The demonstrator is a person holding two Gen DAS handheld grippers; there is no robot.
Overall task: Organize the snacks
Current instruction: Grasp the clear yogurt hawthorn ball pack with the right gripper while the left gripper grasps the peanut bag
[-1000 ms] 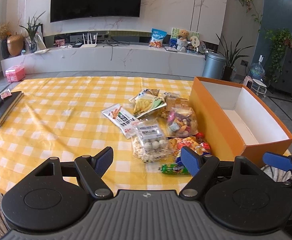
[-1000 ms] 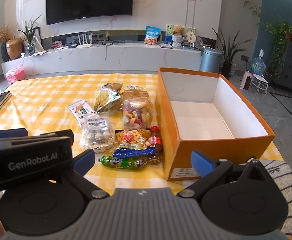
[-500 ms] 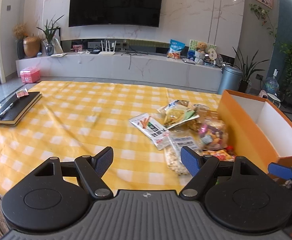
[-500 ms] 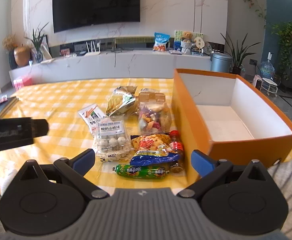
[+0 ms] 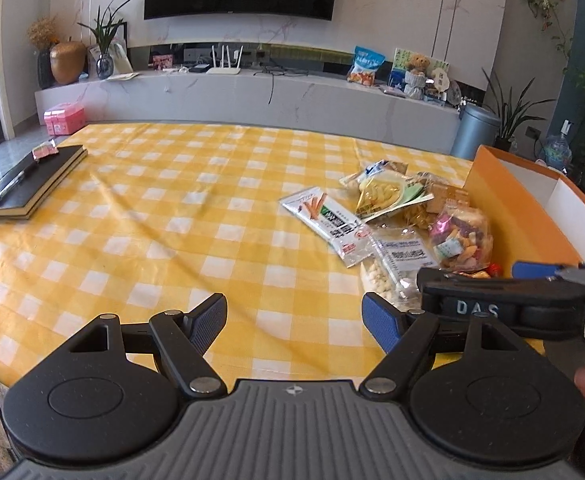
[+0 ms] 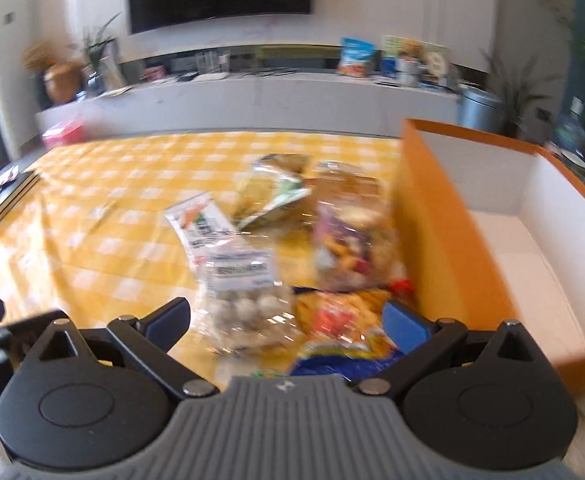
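Several snack packets lie in a pile on the yellow checked tablecloth point(image 5: 172, 216), left of an open orange box point(image 6: 444, 224) with a white inside. A white carrot-stick packet point(image 5: 324, 220), a yellow-green chip bag point(image 5: 384, 192), a clear bag of mixed candy point(image 6: 348, 248), a clear bag of white balls point(image 6: 244, 296) and an orange-blue bag point(image 6: 340, 328) show. My left gripper point(image 5: 294, 320) is open and empty above bare cloth left of the pile. My right gripper point(image 6: 286, 320) is open and empty, just before the white-ball bag and orange-blue bag. The right wrist view is blurred.
A black notebook with a pen point(image 5: 24, 184) lies at the table's far left edge. My right gripper's body point(image 5: 504, 304) crosses the left wrist view on the right, hiding the near packets. A TV console point(image 5: 252, 92) and a bin point(image 5: 476, 128) stand beyond the table.
My right gripper has moved forward and left toward the pile, and its view has blurred. My left gripper has swung left, so the pile and box sit further right.
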